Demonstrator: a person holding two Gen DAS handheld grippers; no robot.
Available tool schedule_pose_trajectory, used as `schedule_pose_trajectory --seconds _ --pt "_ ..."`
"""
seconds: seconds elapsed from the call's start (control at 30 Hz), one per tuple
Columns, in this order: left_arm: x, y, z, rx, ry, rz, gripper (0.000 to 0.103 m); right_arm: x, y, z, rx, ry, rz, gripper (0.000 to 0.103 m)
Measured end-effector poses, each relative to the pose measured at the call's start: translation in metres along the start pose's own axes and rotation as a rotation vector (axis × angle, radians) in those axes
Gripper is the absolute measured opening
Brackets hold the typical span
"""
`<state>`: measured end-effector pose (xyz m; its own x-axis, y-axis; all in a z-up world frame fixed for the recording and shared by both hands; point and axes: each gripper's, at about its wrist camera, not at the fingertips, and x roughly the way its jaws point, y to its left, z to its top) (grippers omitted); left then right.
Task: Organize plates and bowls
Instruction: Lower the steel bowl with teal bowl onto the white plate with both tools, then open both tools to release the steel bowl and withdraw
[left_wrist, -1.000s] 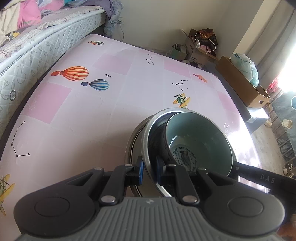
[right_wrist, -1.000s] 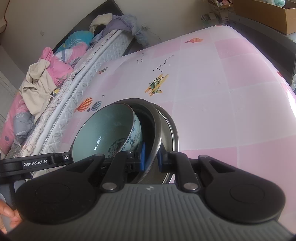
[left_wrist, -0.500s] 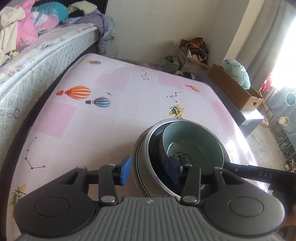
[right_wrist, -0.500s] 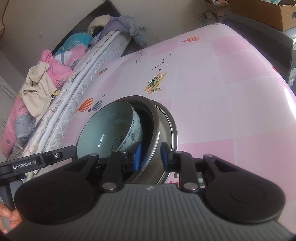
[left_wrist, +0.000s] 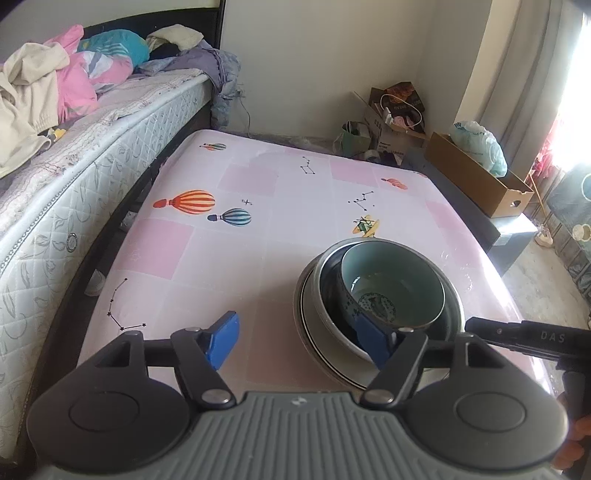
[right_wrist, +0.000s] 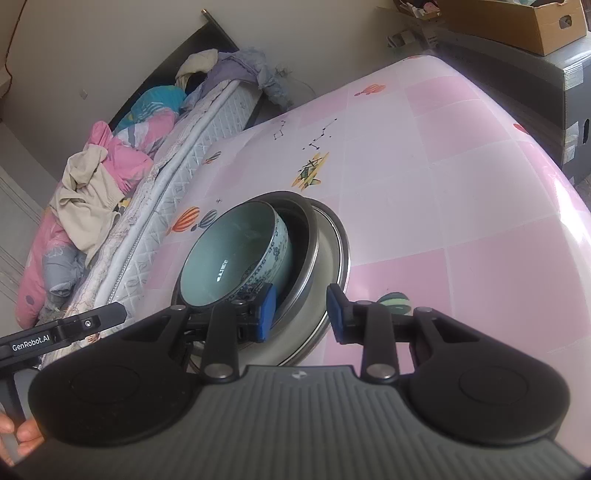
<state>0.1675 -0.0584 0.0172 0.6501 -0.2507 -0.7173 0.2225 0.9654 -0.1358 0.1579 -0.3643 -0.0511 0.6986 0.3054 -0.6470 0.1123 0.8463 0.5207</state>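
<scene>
Table (left_wrist: 229, 266): pink check cover with balloon prints, beside a bed (left_wrist: 74, 155).
Plate (right_wrist: 332, 236): lowest of the stack, near the table's front edge.
Metal bowl (right_wrist: 306, 229): nested on the plate.
Teal bowl (left_wrist: 391, 280): innermost, tilted.
Left gripper (left_wrist: 299, 339): jaws opening, wide apart, gripping nothing.
Right gripper (right_wrist: 301, 314): jaws opening, straddling the stack's rim without pressing.
</scene>
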Motion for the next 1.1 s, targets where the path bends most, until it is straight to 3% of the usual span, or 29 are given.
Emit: schedule_pose_trajectory --seconds 0.87,0.93,1.0,1.1 --pt "-0.010 -0.013 -0.011 0.112 -0.039 0.087 0.088 -0.037 0.019 -0.022 -0.094 -0.060 -0.040 0.055" --pt "-0.013 -0.015 -0.017 0.132 -0.048 0.080 0.093 -0.044 0.021 -0.026 -0.104 -0.070 -0.053 0.060" --pt "-0.017 -0.017 -0.025 0.158 -0.062 0.057 0.100 -0.053 0.026 -0.034 -0.128 -0.087 -0.076 0.079" --pt "-0.022 -0.015 -0.042 0.165 -0.062 0.018 0.102 -0.070 0.035 -0.050 -0.182 -0.110 -0.110 0.091"
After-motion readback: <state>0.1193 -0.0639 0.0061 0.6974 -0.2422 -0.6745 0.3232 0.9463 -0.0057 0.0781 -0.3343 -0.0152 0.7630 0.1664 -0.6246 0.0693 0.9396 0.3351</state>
